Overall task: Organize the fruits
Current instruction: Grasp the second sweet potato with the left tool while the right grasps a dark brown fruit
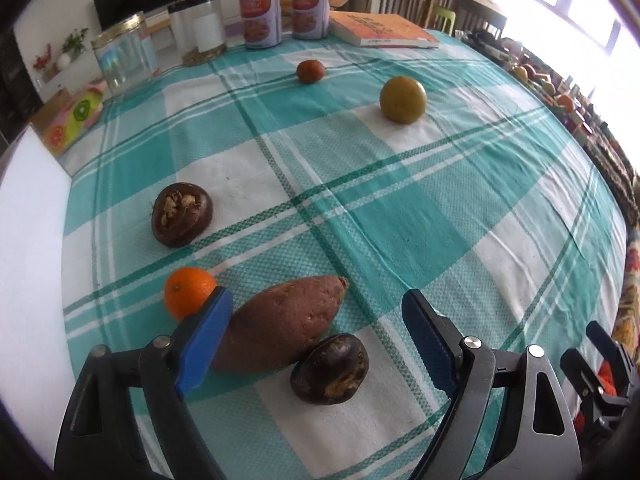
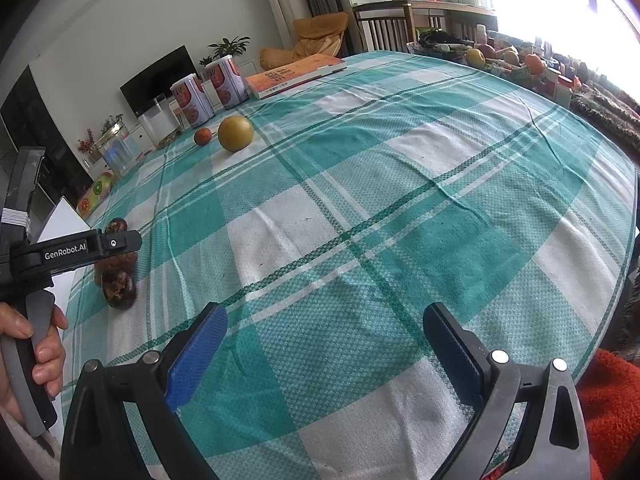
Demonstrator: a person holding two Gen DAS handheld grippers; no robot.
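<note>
In the left wrist view my left gripper [image 1: 320, 312] is open over a sweet potato [image 1: 280, 320] and a dark brown fruit [image 1: 330, 368] that lie between its jaws. An orange [image 1: 188, 290] sits just left of the left finger. Another dark brown fruit [image 1: 182, 214] lies farther left. A yellow-green round fruit [image 1: 402, 99] and a small red-brown fruit [image 1: 310, 71] lie far ahead. My right gripper [image 2: 324, 328] is open and empty over bare cloth. In the right wrist view the yellow-green fruit [image 2: 235, 133] and small red-brown fruit [image 2: 202, 136] lie far ahead, and the left gripper's body [image 2: 76, 250] is at the left.
A green-and-white checked cloth [image 1: 440, 208] covers the table. At the far edge stand two cans [image 1: 260, 12], glass jars [image 1: 124, 54], an orange book [image 1: 384, 30] and a fruit-print box [image 1: 76, 114]. A white board [image 1: 32, 220] lies at the left edge. Clutter lines the right side.
</note>
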